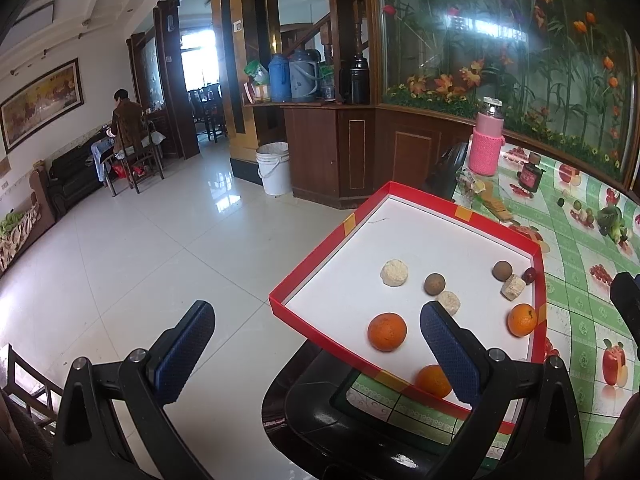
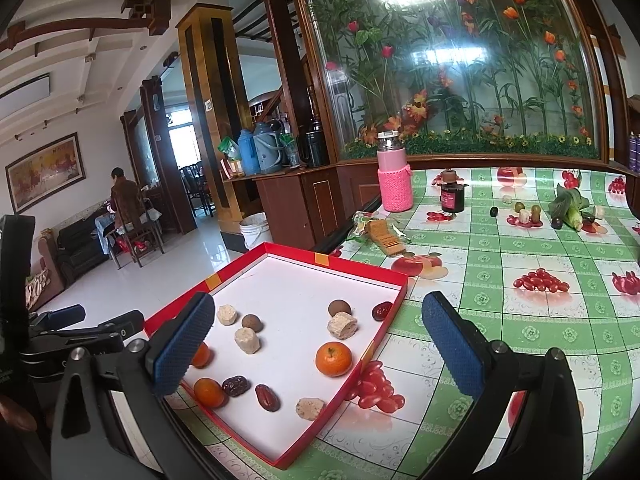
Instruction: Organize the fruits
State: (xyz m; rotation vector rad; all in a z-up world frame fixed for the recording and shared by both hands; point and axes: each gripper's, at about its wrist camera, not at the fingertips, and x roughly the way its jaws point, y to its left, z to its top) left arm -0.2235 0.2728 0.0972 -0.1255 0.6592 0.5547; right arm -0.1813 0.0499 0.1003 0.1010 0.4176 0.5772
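A red-rimmed tray (image 1: 400, 232) with a white floor lies on the table's left corner and overhangs the edge. In it are three oranges, one (image 1: 387, 331) near my left gripper (image 1: 316, 344), plus brown longans (image 1: 435, 283), beige cakes (image 1: 394, 273) and a dark date (image 1: 530, 275). The left gripper is open, with its right finger over the tray's near edge. In the right wrist view the tray (image 2: 304, 280) holds an orange (image 2: 333, 359), dates (image 2: 267, 397), cakes (image 2: 342, 326) and longans (image 2: 252, 322). My right gripper (image 2: 318, 344) hangs open above the tray's near right side, holding nothing.
A pink sleeved bottle (image 2: 394, 184), a dark jar (image 2: 452, 196) and a biscuit pack (image 2: 384, 236) stand behind the tray on the green fruit-print tablecloth (image 2: 520, 320). A black chair (image 1: 320, 420) sits under the corner. A person sits far off to the left.
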